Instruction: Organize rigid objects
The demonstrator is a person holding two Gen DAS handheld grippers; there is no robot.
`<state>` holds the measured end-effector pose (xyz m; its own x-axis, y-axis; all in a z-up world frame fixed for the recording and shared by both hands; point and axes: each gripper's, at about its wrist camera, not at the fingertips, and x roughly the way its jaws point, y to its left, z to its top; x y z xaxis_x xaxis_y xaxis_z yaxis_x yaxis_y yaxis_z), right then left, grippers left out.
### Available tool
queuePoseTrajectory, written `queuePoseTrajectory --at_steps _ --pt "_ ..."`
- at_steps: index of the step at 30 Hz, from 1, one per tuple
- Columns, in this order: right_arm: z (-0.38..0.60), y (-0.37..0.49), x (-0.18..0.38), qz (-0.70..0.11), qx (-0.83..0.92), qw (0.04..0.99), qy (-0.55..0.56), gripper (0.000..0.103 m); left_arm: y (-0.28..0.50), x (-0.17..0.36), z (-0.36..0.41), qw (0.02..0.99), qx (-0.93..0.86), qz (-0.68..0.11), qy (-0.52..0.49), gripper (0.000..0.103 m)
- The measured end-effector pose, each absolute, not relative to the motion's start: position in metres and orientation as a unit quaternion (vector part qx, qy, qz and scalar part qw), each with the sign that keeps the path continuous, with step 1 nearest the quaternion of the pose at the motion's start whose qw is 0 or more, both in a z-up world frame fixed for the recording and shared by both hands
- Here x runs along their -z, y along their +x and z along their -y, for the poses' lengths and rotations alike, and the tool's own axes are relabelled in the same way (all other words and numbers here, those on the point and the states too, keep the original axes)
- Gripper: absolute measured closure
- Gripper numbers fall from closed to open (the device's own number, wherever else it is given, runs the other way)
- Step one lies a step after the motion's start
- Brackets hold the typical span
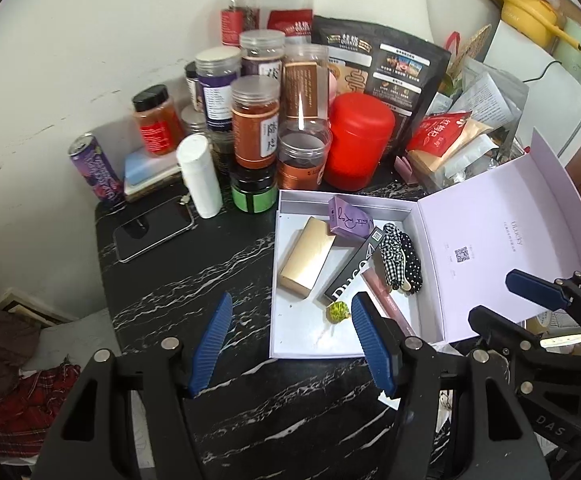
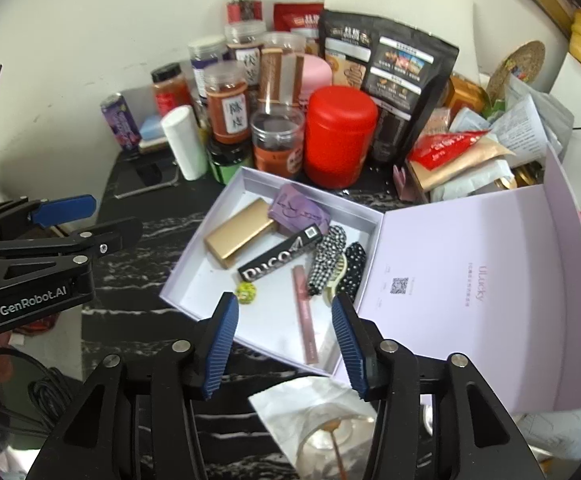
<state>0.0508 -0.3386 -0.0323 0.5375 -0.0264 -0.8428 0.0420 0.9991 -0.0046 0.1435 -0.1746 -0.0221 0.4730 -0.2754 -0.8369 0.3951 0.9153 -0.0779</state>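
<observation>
1. An open lilac box (image 1: 286, 280) is seen on the black marble table (image 1: 178, 280), holding a gold case (image 1: 308, 258), purple carton (image 1: 348, 218), black carton (image 1: 350, 268), pink tube (image 2: 304, 312), hair clips (image 1: 400, 258) and a small green ball (image 1: 338, 312).
2. The gold case is judged stiff, light and slick; it is best pinched across its long flat sides.
3. Left gripper (image 1: 292, 344) and right gripper (image 2: 284, 344) are both spread wide, nothing held.
4. A comb (image 2: 336, 276) and a glass bowl with spoon (image 2: 330, 436) are shown only in the right view; a phone (image 1: 152, 232) is clearer in the left view.

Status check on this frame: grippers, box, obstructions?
Left gripper and right gripper open, empty. Open lilac cardboard box holds gold rectangular case, black carton. Nothing blocking.
</observation>
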Motion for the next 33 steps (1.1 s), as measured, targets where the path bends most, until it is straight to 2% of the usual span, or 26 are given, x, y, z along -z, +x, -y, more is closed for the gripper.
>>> queuePoseTrajectory --at_steps 3,4,6,20,33 --pt "0.331 0.04 0.022 -0.47 0.018 0.883 0.004 0.049 0.132 0.013 0.165 0.861 0.191 -0.466 0.063 0.039" --pt "0.328 0.035 0.019 -0.466 0.017 0.884 0.004 0.048 0.129 0.011 0.163 0.863 0.189 -0.464 0.062 0.026" --pt "0.325 0.028 0.015 -0.462 0.015 0.887 0.005 0.047 0.12 0.005 0.155 0.868 0.187 -0.456 0.06 0.014" --pt "0.296 -0.034 -0.002 -0.431 0.009 0.902 0.003 0.036 0.057 -0.021 0.115 0.884 0.15 -0.438 0.059 0.014" --pt "0.278 -0.077 0.007 -0.431 0.0 0.902 0.022 0.035 0.014 -0.017 0.088 0.886 0.121 -0.444 0.049 0.014"
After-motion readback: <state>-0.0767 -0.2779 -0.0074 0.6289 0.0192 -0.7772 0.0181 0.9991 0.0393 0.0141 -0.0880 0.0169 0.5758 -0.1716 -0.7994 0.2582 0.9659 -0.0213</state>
